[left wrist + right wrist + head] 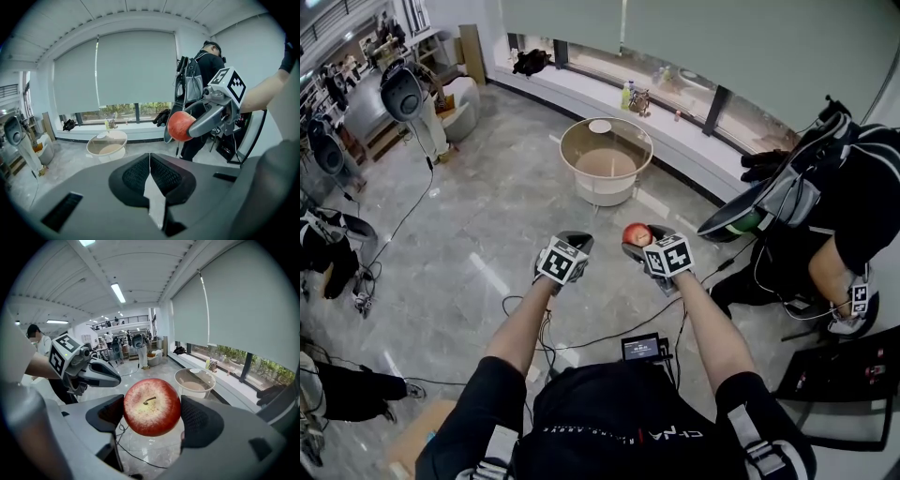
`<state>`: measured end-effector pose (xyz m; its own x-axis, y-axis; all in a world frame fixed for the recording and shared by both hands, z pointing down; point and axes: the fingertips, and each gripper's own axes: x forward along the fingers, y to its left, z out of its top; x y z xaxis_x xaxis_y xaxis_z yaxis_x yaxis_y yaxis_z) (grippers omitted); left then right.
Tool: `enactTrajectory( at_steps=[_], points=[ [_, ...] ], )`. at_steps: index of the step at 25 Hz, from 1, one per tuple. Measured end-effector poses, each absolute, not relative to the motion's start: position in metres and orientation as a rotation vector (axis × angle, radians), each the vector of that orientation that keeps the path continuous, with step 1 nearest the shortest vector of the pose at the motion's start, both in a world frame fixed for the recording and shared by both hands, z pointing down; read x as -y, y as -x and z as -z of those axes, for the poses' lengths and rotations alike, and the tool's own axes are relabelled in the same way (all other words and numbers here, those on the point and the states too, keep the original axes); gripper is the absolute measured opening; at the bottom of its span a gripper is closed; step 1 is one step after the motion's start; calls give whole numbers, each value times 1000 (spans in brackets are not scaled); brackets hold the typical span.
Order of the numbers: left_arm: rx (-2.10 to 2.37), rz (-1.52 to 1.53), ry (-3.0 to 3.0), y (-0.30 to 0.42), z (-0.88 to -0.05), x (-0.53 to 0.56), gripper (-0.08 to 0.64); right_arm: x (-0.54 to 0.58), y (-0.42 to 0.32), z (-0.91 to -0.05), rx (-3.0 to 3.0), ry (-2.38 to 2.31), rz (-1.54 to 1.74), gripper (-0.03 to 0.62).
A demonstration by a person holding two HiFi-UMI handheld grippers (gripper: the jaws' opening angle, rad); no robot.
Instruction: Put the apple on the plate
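Observation:
A red apple [634, 232] is held in the air above the floor, and my right gripper [644, 241] is shut on it. In the right gripper view the apple [151, 406] fills the gap between the two black pads, stem toward the camera. My left gripper [574, 242] hangs just left of it, shut, with nothing held; its pads [161, 176] meet along a seam. A small white plate [600, 126] lies on a round glass-topped table [628, 133] farther ahead. From the left gripper view the apple [180, 125] shows at the right.
A person in dark clothes with a backpack [811, 183] stands at the right. Cables [609, 333] run over the grey floor below my arms. A window ledge [694, 141] with a bottle [626, 94] lies behind the table. Chairs and gear stand at far left.

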<state>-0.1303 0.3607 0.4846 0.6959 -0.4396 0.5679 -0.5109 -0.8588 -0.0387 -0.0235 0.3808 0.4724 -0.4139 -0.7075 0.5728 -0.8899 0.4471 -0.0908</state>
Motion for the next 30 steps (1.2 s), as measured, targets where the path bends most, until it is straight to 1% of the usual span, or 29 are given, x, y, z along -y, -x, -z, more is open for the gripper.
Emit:
enactTrajectory(
  at_steps=[5,10,20,24,30],
  points=[
    [803,-906,-2757,128,-498,-370,19,-389,15,-485,2243,-1325,-536,394],
    [807,-981,-2743,106,-507,-371,17,-385,-9,-491,2268,-1328,-551,394],
    [770,-940,-2698,93,-527,-353,17,-363,-31,-528,2234,-1314,-623,394],
    [733,-961,-2674,89,-556,-314,16,-330,-34,-548,2209,-1307,-648,394],
    [652,-965,-2687,71,-576,-200,17,-218,-47,-557,2173,-1376,-653,394]
  ],
)
